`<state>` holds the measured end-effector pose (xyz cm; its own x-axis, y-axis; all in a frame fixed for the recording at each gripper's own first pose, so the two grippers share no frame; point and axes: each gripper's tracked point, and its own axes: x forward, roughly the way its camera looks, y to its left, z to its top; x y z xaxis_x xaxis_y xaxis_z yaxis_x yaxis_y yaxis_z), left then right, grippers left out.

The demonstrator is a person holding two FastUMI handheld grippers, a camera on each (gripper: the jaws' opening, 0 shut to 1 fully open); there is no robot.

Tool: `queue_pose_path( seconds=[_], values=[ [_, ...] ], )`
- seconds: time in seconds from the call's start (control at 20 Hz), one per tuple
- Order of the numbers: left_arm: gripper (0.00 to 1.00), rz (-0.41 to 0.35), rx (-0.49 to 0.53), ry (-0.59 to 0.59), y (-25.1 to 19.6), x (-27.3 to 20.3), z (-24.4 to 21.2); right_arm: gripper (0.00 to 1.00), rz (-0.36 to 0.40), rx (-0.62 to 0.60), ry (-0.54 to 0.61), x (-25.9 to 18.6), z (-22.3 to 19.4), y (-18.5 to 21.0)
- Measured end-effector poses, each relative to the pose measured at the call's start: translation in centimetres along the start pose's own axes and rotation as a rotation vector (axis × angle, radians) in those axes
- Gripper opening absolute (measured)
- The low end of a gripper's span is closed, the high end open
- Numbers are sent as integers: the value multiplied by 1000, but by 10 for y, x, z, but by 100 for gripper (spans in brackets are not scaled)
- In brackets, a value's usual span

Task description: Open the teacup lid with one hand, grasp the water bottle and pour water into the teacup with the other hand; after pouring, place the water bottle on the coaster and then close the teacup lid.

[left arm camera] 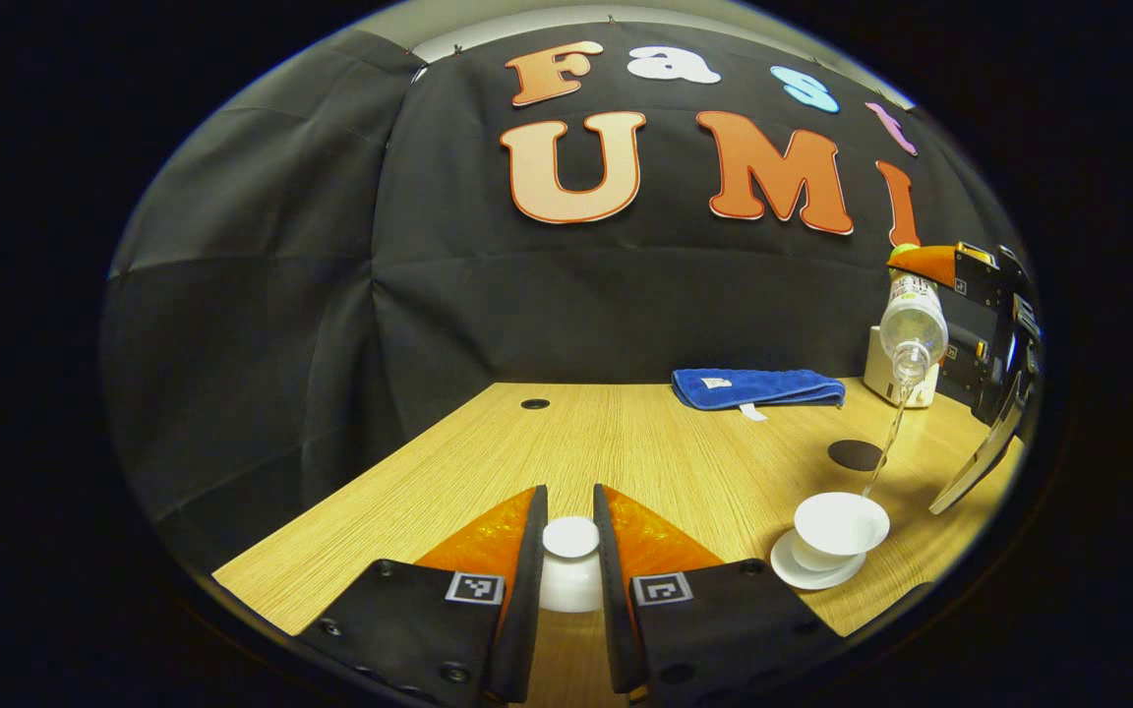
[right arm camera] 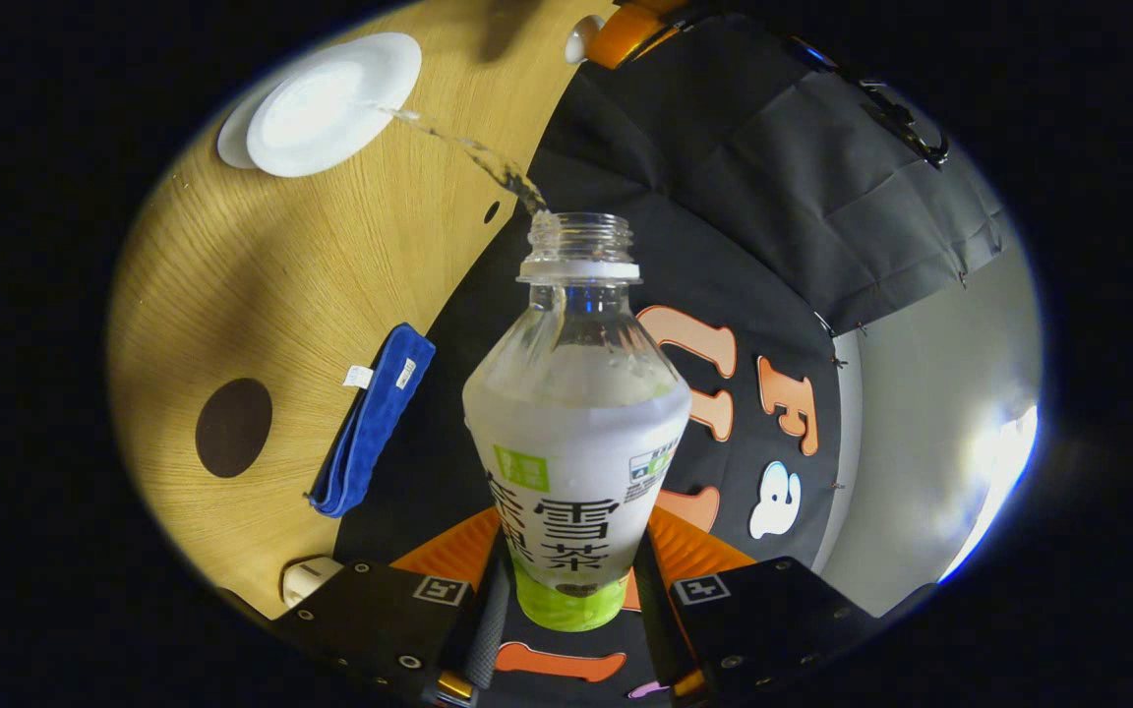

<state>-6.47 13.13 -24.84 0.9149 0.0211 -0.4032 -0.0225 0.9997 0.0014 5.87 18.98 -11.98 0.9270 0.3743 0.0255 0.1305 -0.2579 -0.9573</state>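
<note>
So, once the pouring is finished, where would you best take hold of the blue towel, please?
Probably pinch the blue towel from above at its near long edge: it lies folded flat on the table, so only that thicker edge gives the tool something to close on.

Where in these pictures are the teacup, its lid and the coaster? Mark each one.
teacup (left arm camera: 840, 521), left gripper view, on its white rim.
lid (left arm camera: 570, 538), left gripper view, on its top knob.
coaster (right arm camera: 233, 428), right gripper view, at the middle of the dark disc.
</note>
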Motion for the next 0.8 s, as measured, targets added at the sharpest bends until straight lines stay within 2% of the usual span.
queue_pose_path(
  seconds=[0.1,0.15,0.8],
  values=[
    [34,0,-1,-1,0,-1,0,58,-12,-20,-8,1,1,-1],
    [34,-2,-1,-1,0,-1,-1,61,-17,-32,-14,0,2,-2],
    [34,0,-3,9,0,-4,-7,61,-20,-133,-106,-5,29,10]
  ],
)
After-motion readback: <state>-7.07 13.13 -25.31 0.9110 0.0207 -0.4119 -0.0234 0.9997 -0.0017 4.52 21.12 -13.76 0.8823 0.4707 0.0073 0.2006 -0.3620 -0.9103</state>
